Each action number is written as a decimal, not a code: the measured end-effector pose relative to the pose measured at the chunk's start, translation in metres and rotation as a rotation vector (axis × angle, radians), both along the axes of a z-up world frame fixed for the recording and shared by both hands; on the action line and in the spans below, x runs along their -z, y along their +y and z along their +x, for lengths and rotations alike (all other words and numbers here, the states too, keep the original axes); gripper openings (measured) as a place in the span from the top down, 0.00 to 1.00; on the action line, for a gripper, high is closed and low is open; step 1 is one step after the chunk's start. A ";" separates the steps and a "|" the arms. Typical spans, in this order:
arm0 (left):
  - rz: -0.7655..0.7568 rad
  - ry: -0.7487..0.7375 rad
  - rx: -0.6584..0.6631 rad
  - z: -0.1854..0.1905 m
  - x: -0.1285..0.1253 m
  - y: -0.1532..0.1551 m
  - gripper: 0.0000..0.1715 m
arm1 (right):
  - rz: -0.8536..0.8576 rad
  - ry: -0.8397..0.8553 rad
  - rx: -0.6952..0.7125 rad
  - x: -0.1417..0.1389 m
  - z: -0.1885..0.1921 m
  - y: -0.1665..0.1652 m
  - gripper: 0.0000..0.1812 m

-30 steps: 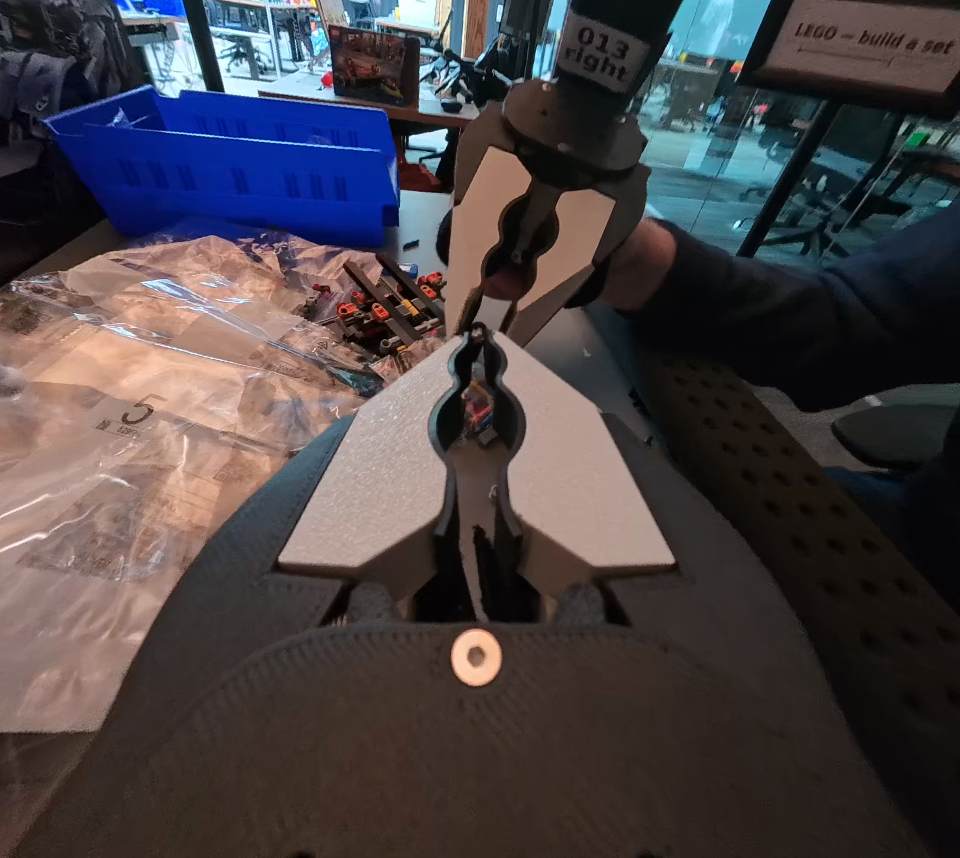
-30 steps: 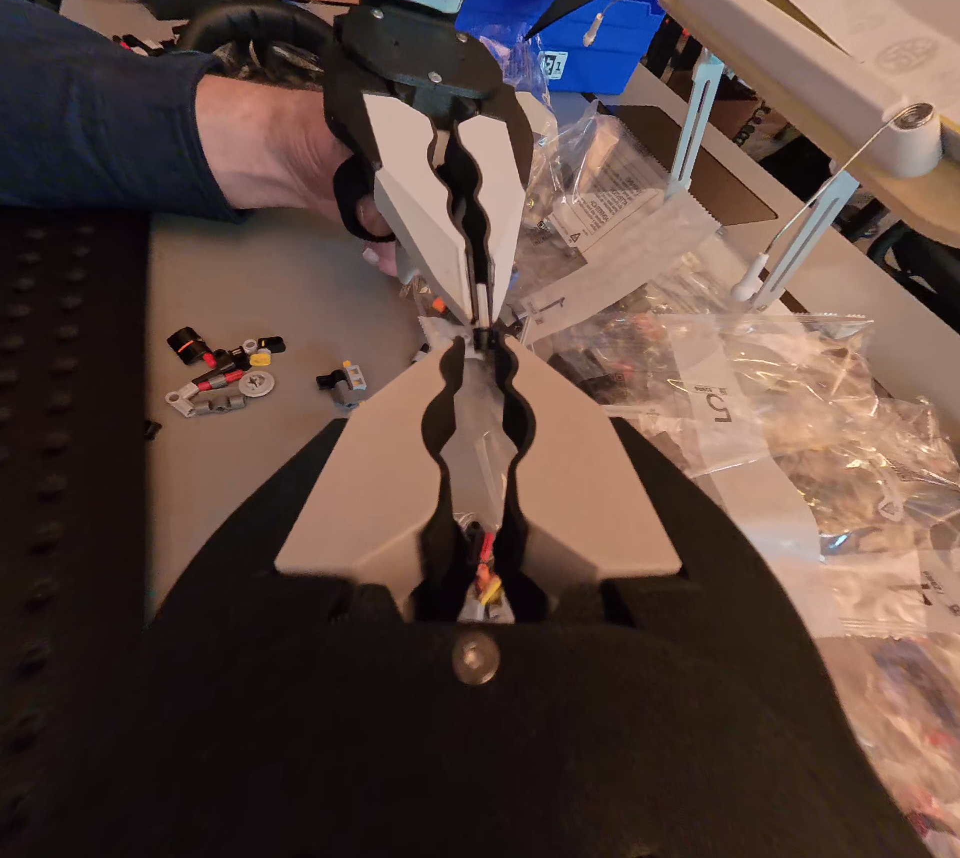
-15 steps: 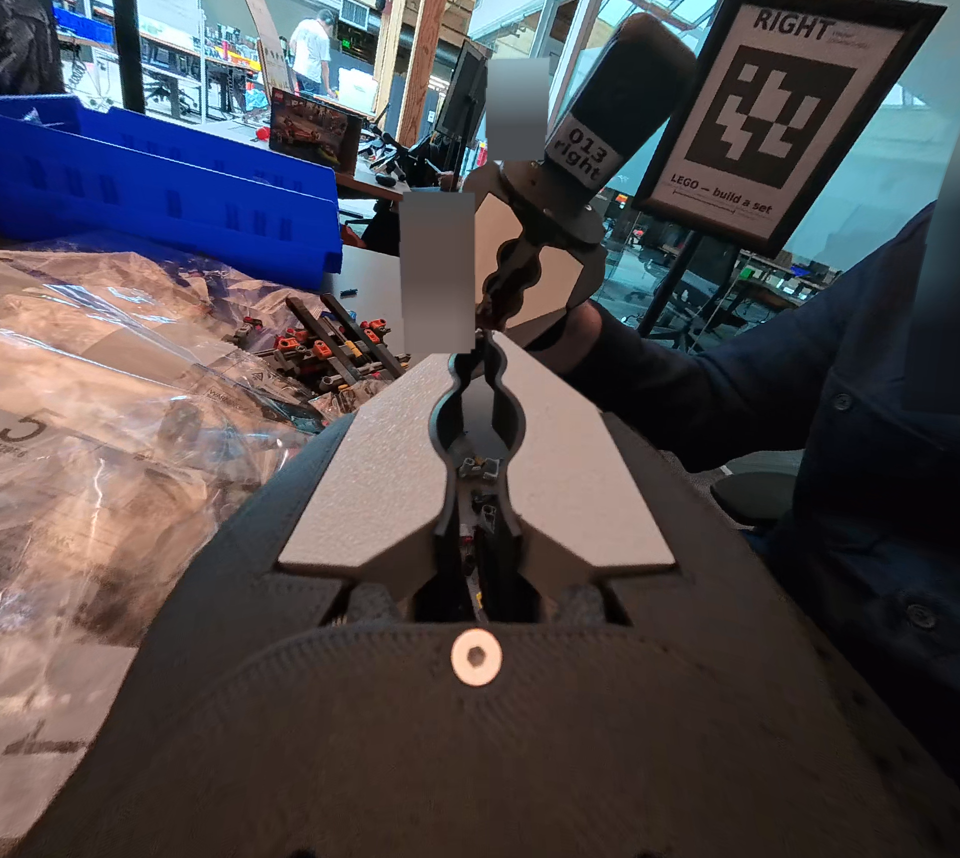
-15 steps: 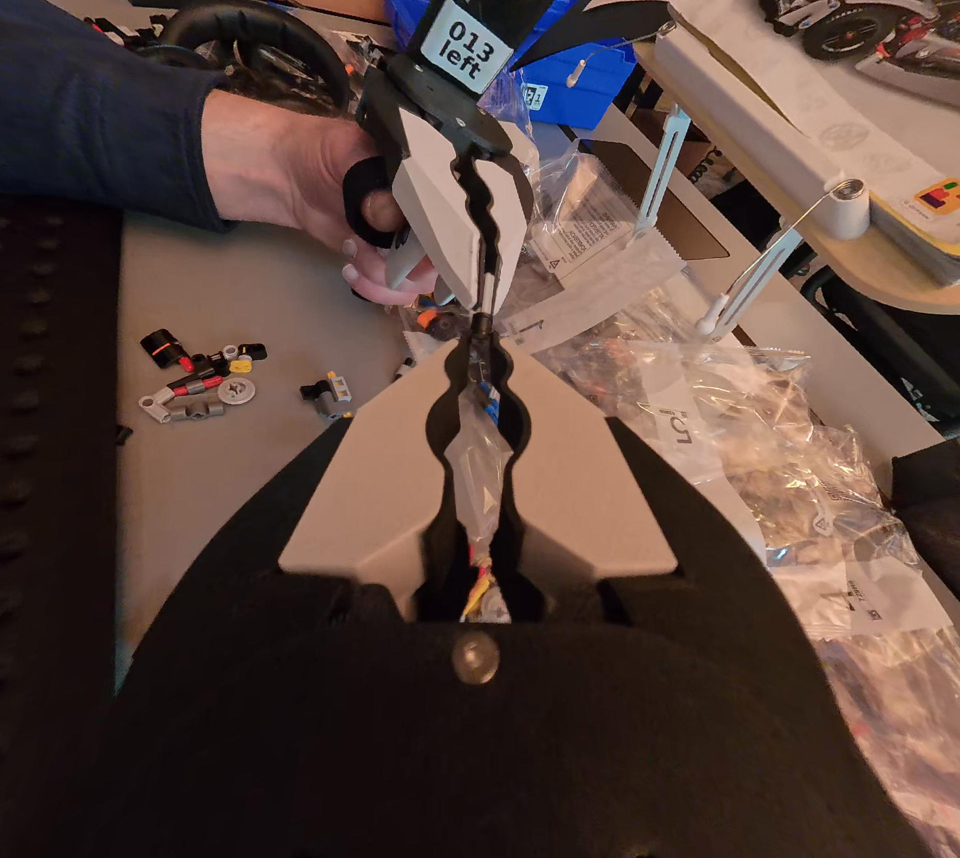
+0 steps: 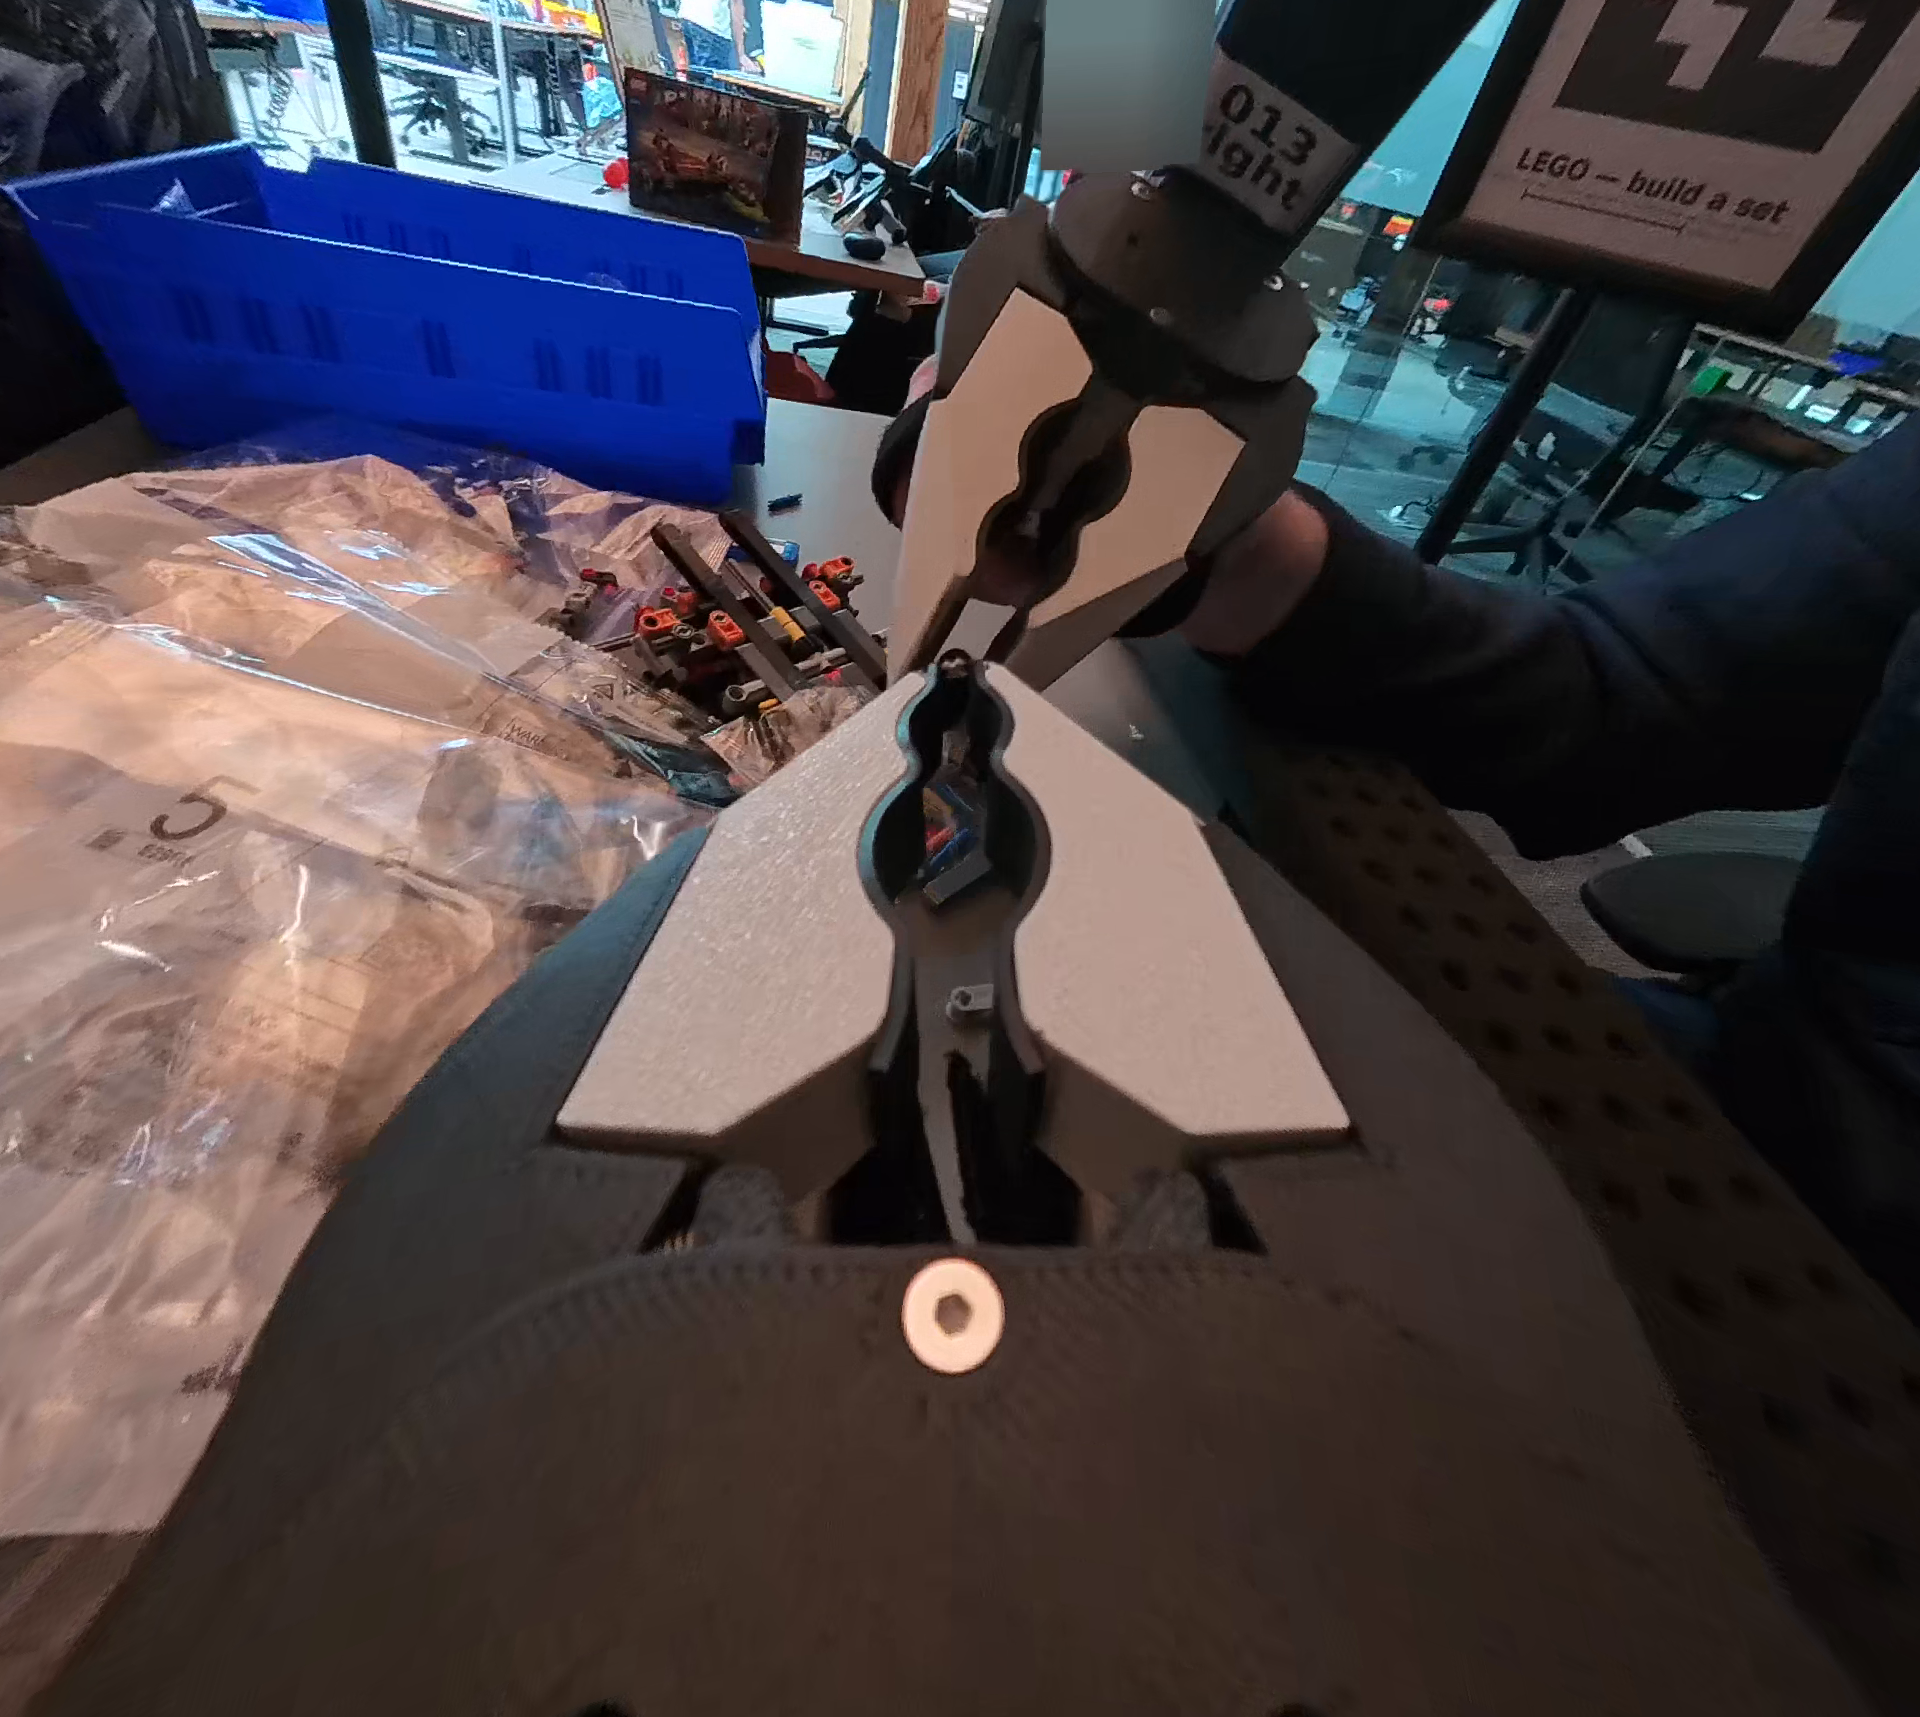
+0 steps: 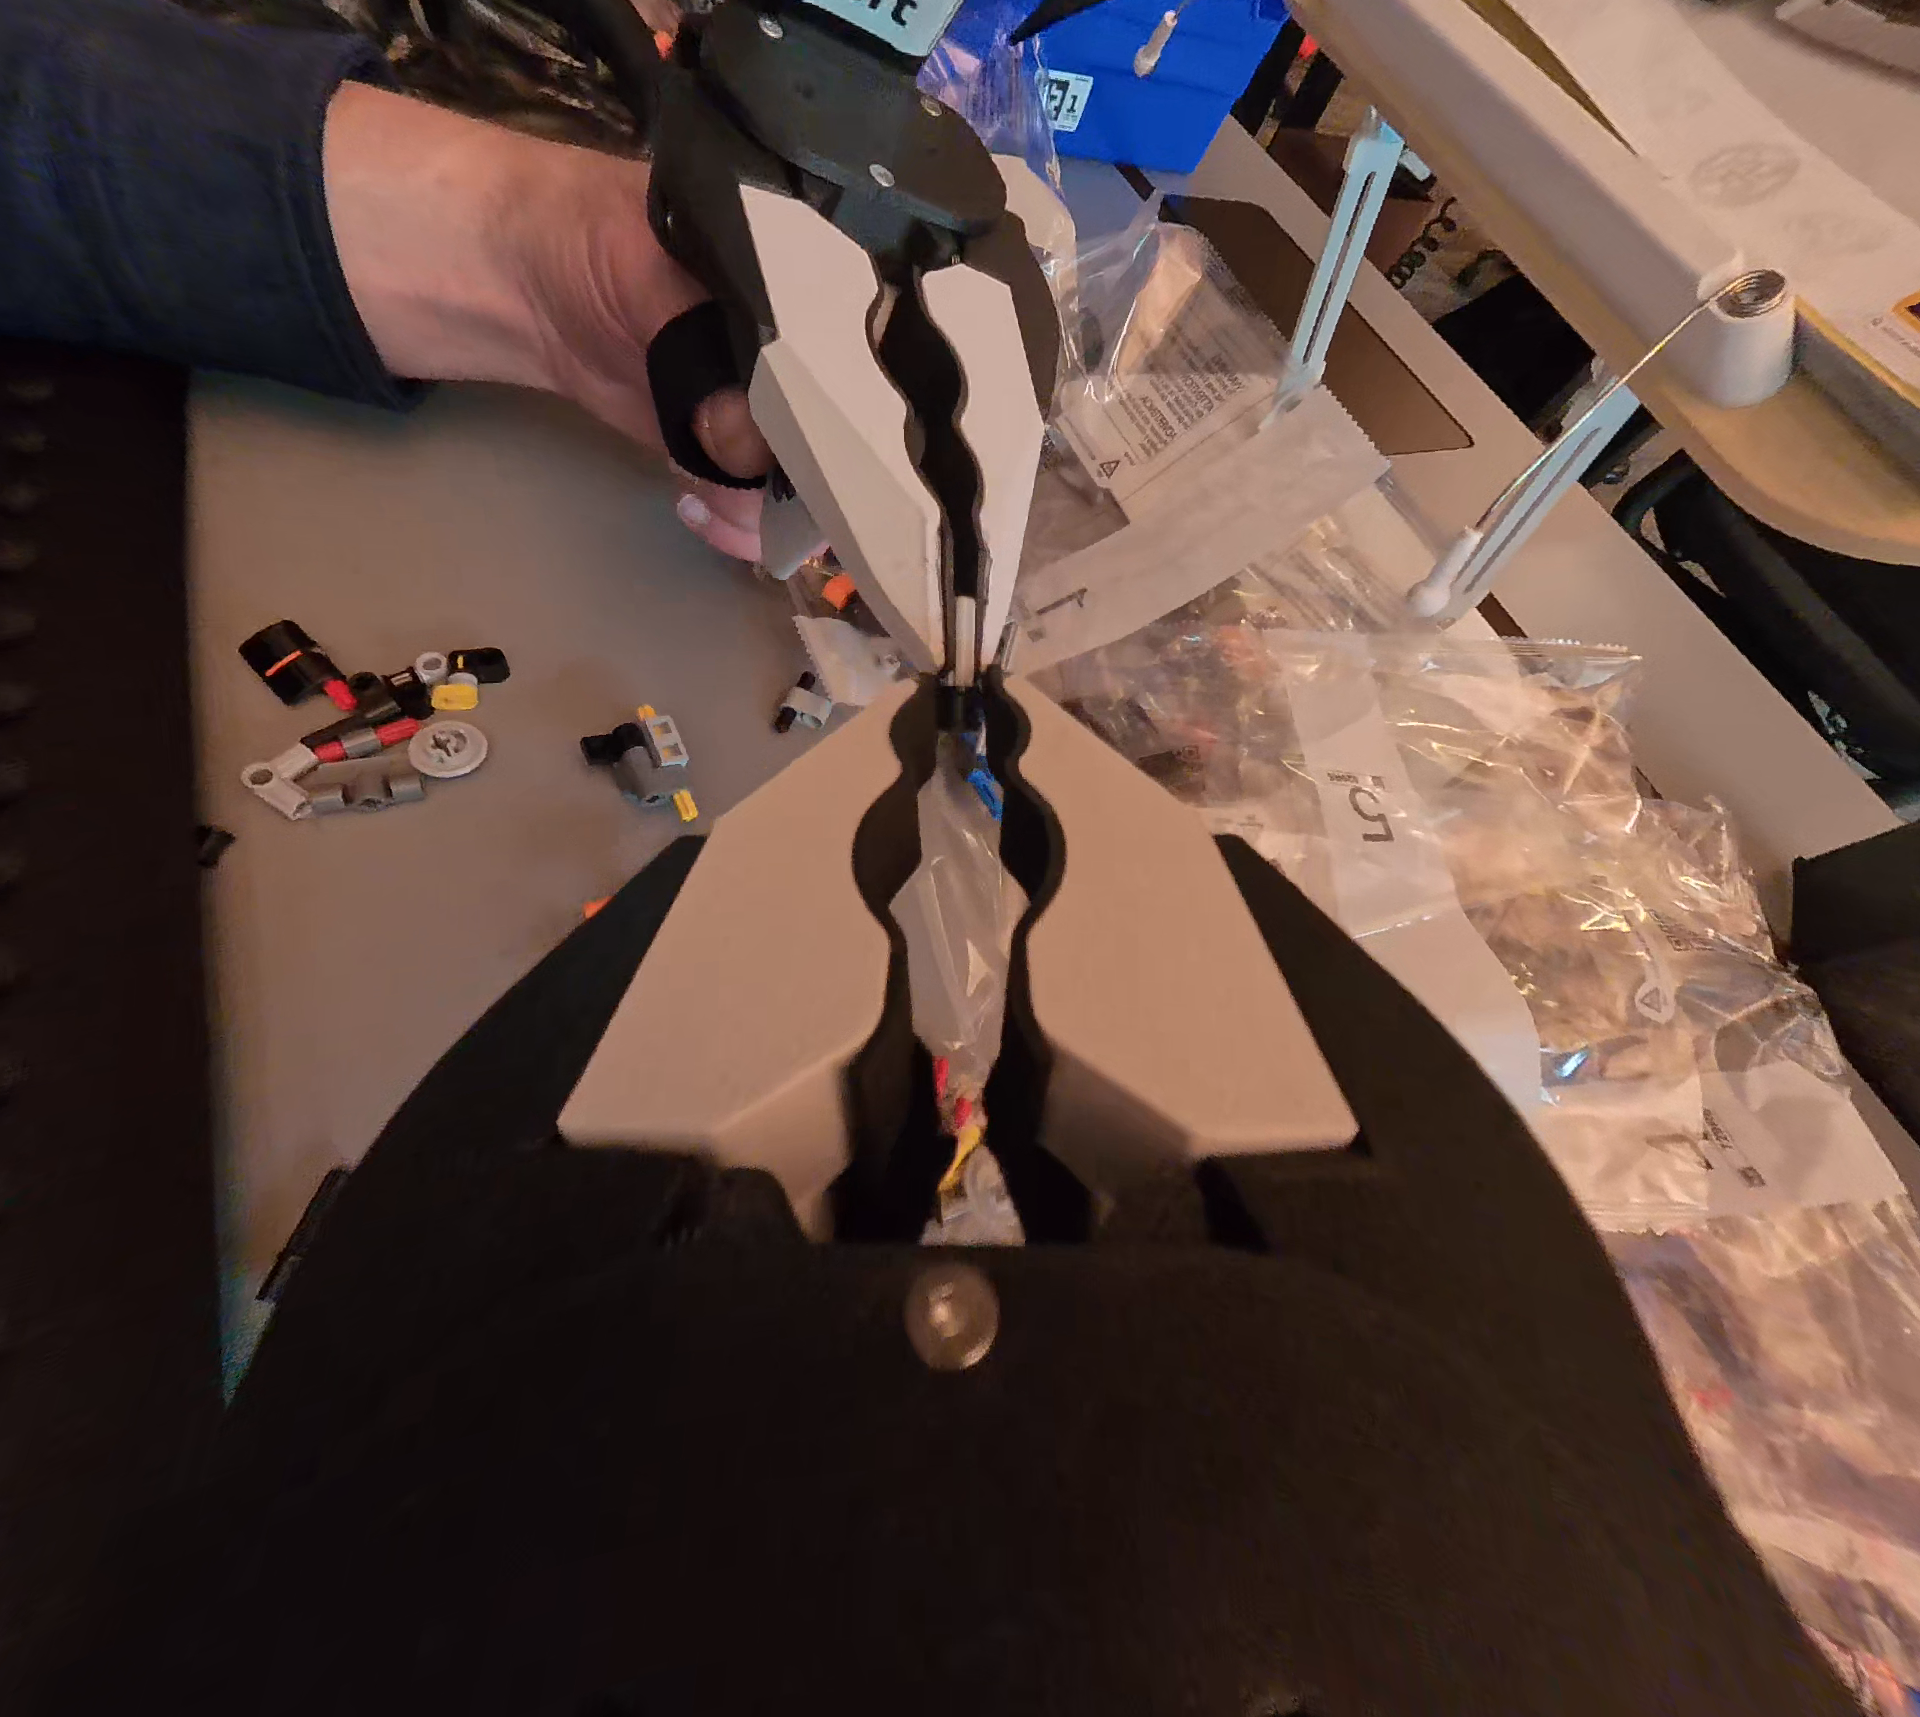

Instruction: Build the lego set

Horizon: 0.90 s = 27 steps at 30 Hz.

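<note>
You pinch the small parts bag (image 6: 961,919) tip to tip above the table: left gripper (image 5: 951,680) and right gripper (image 6: 961,696) both clamped on its plastic; next, pull apart steadily to tear it

Glossy, crinkled clear plastic is seen in the parts bags (image 5: 260,794). A matt, grainy printed finish is shown by the left gripper (image 5: 954,675) fingers (image 5: 769,929). The blue bin (image 5: 416,317) is of smooth moulded plastic; the worktop (image 6: 468,524) is matt and smooth.
</note>
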State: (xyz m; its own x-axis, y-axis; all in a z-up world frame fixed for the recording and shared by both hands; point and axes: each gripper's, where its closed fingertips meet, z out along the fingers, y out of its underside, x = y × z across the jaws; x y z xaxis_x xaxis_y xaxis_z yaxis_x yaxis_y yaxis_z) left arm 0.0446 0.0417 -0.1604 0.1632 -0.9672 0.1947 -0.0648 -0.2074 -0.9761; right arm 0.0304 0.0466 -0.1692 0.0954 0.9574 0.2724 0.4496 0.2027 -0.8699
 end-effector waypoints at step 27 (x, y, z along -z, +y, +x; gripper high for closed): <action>0.039 0.125 -0.071 0.002 0.016 0.009 0.99 | 0.335 -0.229 0.095 0.017 0.004 0.013 0.97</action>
State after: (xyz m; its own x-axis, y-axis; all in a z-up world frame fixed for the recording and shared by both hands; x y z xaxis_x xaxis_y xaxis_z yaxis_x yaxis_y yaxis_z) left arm 0.0467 0.0507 -0.1769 0.2525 -0.9586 0.1314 -0.1730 -0.1783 -0.9686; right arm 0.0344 0.0591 -0.1865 0.0795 0.8020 0.5920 0.6541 0.4062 -0.6381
